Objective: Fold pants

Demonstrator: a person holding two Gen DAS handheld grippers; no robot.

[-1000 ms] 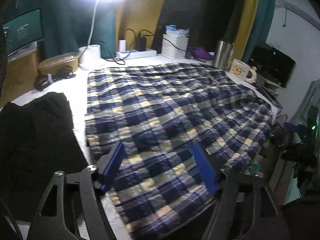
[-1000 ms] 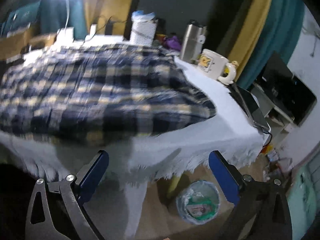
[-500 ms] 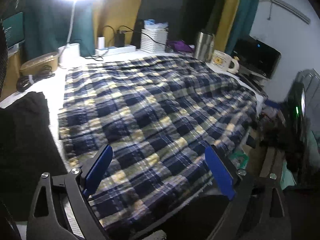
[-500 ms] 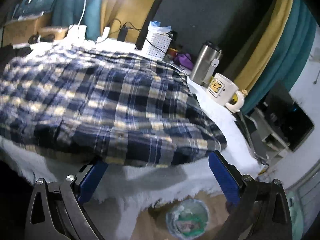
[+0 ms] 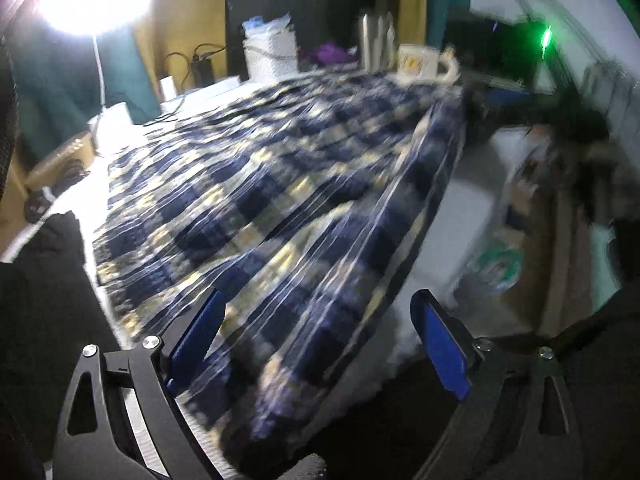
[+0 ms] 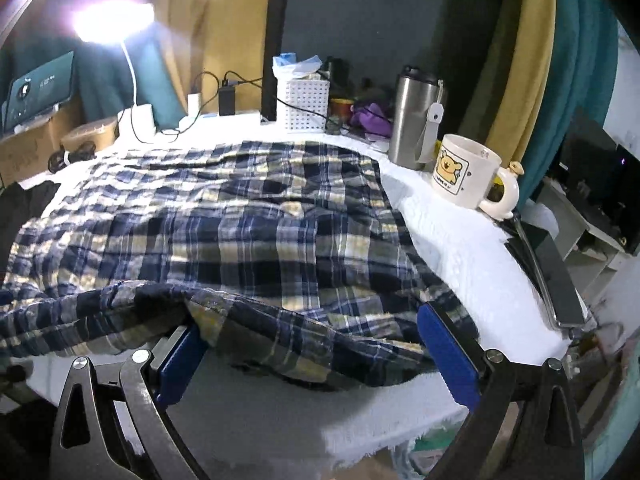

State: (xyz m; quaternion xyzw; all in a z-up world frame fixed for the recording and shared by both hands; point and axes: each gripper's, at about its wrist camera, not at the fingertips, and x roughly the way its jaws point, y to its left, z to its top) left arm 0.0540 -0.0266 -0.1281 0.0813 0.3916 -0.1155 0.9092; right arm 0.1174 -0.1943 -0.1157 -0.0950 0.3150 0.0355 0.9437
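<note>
The pants (image 6: pixel 224 232), a navy and cream plaid pair, lie spread across the white-covered tabletop (image 6: pixel 460 248), their near edge rumpled and partly turned over itself at the front rim. A cartoon mug (image 6: pixel 466 182) and a steel tumbler (image 6: pixel 414 118) stand at the far right, just off the cloth, with a white perforated basket (image 6: pixel 304 106) and a lamp (image 6: pixel 114 22) farther back.

The left tool (image 5: pixel 320 336) has just been spreading its jaws and now stands wide, released, with the near end of the fabric lying between and below its blue pads but nothing pinched (this view is heavily smeared, so the exact hem is hard to place). The right tool (image 6: pixel 316 350) is likewise wide apart and empty, its pads flanking the folded-over near hem.

The step in hand looks like taking hold of the near edge at two points for a fold. To do it well, each tool should come low enough that one pad slides under the hem, catching all layers of the rumpled part and not just the top flap. The two grips should sit well apart along the same edge, so the cloth lifts evenly. The carry toward the far side should stay left of the mug and tumbler.
</note>
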